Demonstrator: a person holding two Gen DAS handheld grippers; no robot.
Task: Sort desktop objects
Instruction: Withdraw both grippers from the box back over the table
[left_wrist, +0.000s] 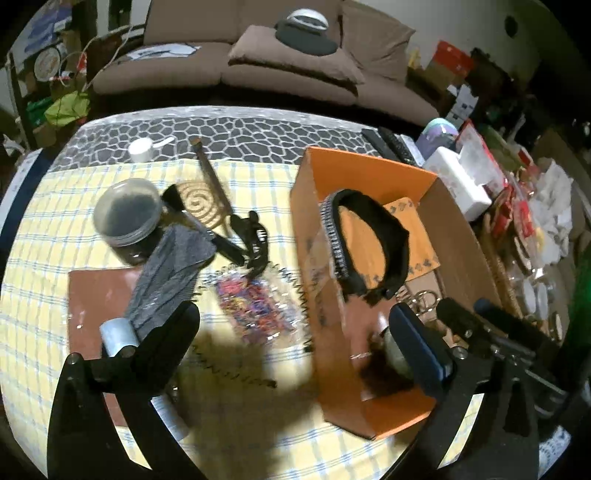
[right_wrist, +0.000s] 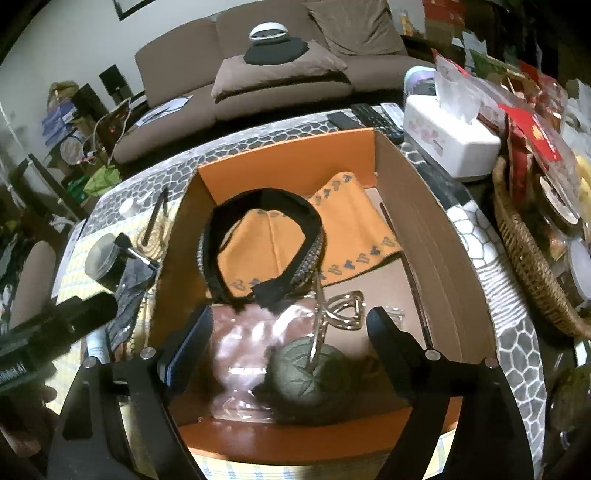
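An orange cardboard box (left_wrist: 314, 206) (right_wrist: 439, 236) stands on the checked cloth. Inside it lie a black headband (left_wrist: 373, 236) (right_wrist: 266, 240), an orange cloth (right_wrist: 354, 221), a metal hair claw (right_wrist: 340, 306) and a round green-grey object (right_wrist: 310, 373). My left gripper (left_wrist: 295, 332) is open above the box's left wall, over a clear bag of coloured bands (left_wrist: 251, 306). My right gripper (right_wrist: 288, 332) is open and empty, over the box's near end. Left of the box lie a grey cloth (left_wrist: 166, 273), a lidded jar (left_wrist: 127, 218), a black hair claw (left_wrist: 255, 236), a brush (left_wrist: 195, 221) and a spiral coil (left_wrist: 199, 203).
A brown board (left_wrist: 99, 295) lies under the grey cloth. A white tissue box (right_wrist: 447, 136), remotes (right_wrist: 369, 116) and a wicker basket (right_wrist: 524, 266) of clutter stand right of the box. A white cap (left_wrist: 140, 149) sits at the far table edge. A brown sofa (right_wrist: 258, 74) is behind.
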